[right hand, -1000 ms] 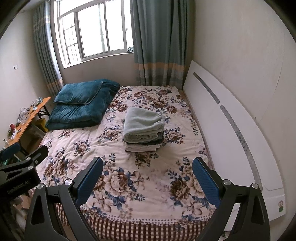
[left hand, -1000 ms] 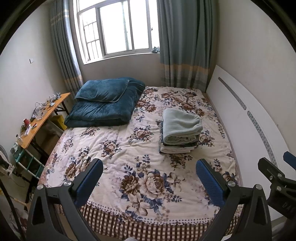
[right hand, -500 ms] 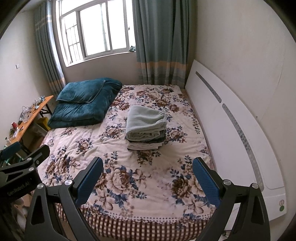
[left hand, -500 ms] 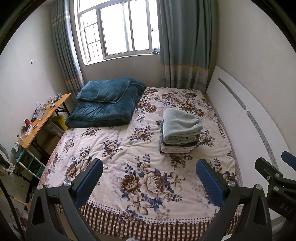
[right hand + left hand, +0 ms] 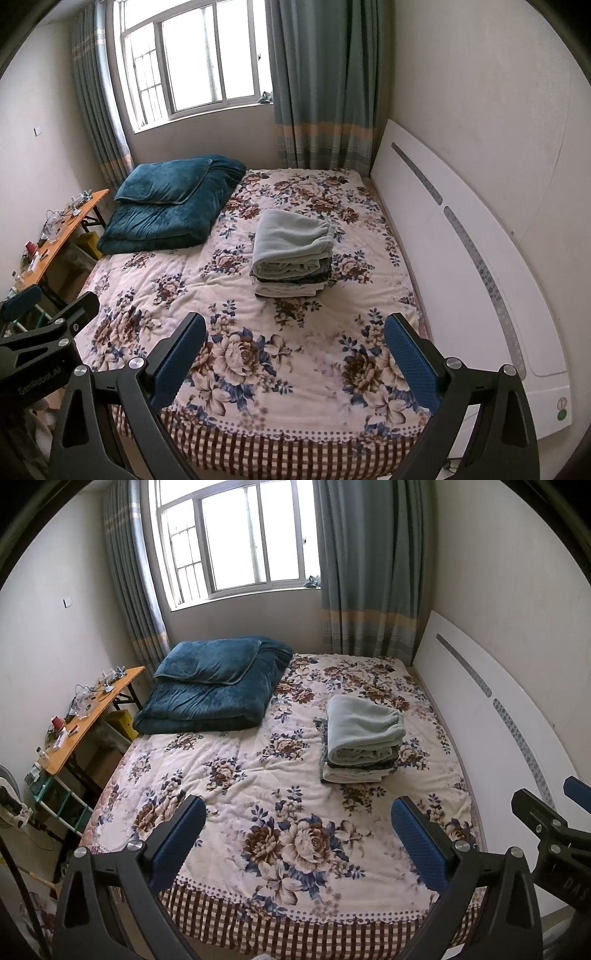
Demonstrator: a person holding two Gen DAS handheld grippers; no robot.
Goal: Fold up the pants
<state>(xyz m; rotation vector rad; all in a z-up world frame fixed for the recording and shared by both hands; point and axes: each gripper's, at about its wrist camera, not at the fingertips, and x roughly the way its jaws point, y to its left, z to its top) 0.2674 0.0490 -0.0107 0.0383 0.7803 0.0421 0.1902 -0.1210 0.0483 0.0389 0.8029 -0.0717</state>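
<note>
A stack of folded pants point(image 5: 360, 738) lies on the floral bedspread point(image 5: 258, 782), right of the middle; the top pair is pale green fleece, with darker and white folded pieces under it. The stack also shows in the right wrist view point(image 5: 291, 253). My left gripper point(image 5: 295, 834) is open and empty, held above the foot of the bed, well short of the stack. My right gripper point(image 5: 293, 350) is open and empty at about the same distance. Each gripper shows at the edge of the other's view.
A folded dark teal quilt with a pillow point(image 5: 214, 690) lies at the far left of the bed. A white headboard panel point(image 5: 498, 723) leans along the right wall. An orange table point(image 5: 85, 716) with small items stands left of the bed. A window with curtains fills the far wall.
Both views have shifted slightly, with the bed and the stack drifting a little rightward in the right wrist view. Both grippers stay open and empty.
</note>
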